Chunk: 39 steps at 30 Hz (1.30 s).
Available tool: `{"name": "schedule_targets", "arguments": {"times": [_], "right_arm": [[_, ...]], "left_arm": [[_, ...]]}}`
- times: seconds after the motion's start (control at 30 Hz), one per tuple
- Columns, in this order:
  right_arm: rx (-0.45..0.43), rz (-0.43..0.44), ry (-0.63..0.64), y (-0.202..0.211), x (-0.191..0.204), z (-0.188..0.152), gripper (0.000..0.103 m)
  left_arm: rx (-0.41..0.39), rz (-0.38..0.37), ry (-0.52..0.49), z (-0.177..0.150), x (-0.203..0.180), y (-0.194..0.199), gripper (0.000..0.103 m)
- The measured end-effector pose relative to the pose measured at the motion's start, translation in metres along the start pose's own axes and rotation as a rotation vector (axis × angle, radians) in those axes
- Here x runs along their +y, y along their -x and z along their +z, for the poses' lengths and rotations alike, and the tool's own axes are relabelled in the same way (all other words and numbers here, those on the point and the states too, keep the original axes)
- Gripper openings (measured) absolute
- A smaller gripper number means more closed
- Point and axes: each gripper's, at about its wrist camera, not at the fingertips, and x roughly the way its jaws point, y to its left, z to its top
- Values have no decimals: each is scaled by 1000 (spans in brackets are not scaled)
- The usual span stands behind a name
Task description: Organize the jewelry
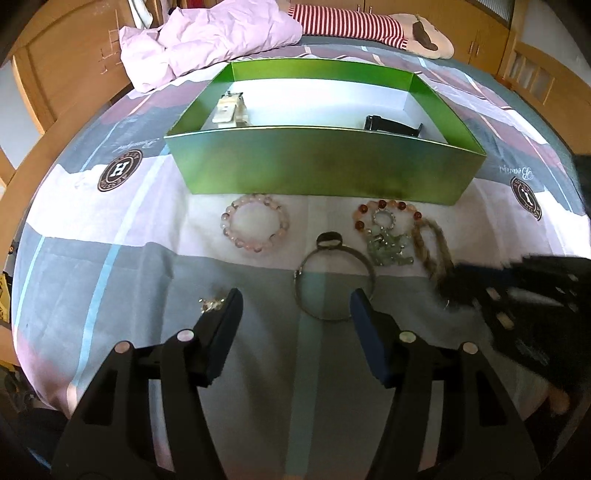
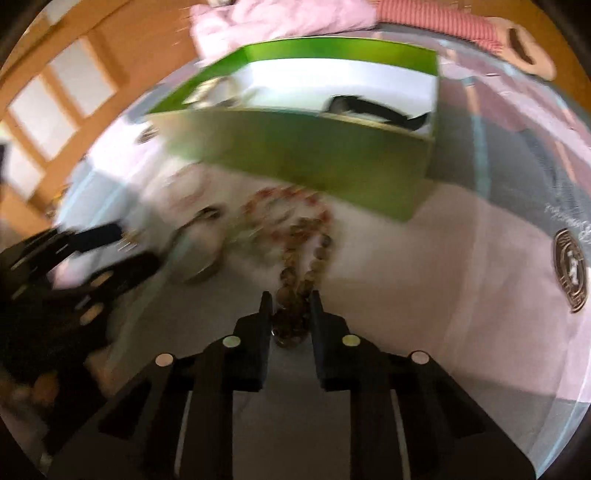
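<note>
A green box stands on the bedspread, also in the right wrist view; it holds a white watch and a black watch. In front lie a pink bead bracelet, a silver bangle with a dark ring, a red-orange bead bracelet, a green stone piece and a small trinket. My left gripper is open above the bangle. My right gripper is closed on the brown bead bracelet, whose far end rests on the cloth.
A crumpled pink quilt and a red-striped plush toy lie behind the box. Wooden cabinets surround the bed. The right wrist view is motion-blurred.
</note>
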Motion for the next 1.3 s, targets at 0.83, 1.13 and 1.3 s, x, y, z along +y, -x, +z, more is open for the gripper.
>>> {"name": "schedule_targets", "arguments": {"times": [0.83, 1.13, 1.3], "right_arm": [[-9, -241, -116, -22, -15, 5, 46], [-12, -225, -67, -18, -8, 2, 8], [-31, -241, -108, -4, -22, 1, 8]], "left_arm": [[41, -24, 107, -20, 61, -25, 66], [31, 4, 64, -12, 48, -27, 24], [43, -41, 47, -13, 39, -23, 14]]}}
